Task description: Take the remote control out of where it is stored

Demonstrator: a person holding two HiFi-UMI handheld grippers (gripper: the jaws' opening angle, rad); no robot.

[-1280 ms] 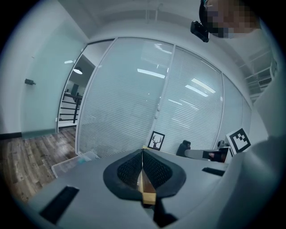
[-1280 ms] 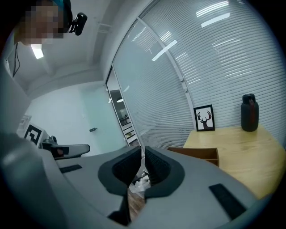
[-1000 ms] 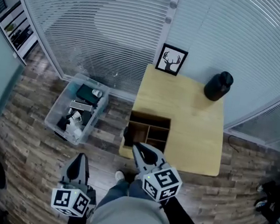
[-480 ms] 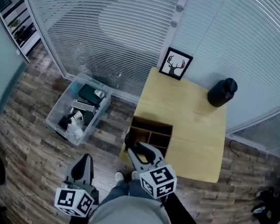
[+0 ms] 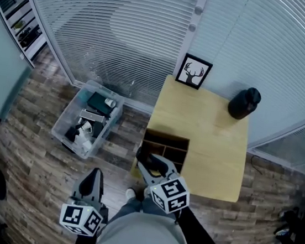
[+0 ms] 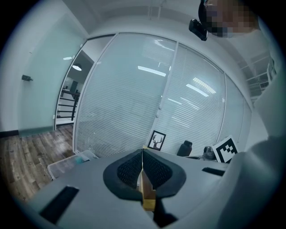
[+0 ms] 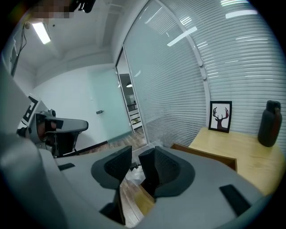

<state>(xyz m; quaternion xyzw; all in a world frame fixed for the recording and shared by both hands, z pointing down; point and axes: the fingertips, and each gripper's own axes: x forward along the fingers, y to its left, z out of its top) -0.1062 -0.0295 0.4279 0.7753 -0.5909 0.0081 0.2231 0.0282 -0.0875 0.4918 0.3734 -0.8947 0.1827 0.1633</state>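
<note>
An open wooden drawer [image 5: 164,146] with several compartments shows at the near left corner of the light wood table [image 5: 214,141]. I cannot make out a remote control in it. My right gripper [image 5: 146,160] hovers at the drawer's front edge. Its jaws are opening and nothing is between them; in the right gripper view the gripper [image 7: 135,166] shows a clear gap, with the drawer rim [image 7: 203,154] just beyond. My left gripper [image 5: 95,172] hangs low over the floor to the left, and the left gripper view has it [image 6: 142,157] shut and empty.
A clear plastic bin [image 5: 62,129] of mixed items stands on the wood floor left of the table. A framed deer picture [image 5: 193,71] and a black bottle [image 5: 243,103] stand at the table's back against the blinds. An office chair [image 7: 58,129] is off to the side.
The right gripper's jaws have parted from shut and it has drawn back slightly from the drawer front. The left gripper has stayed put.
</note>
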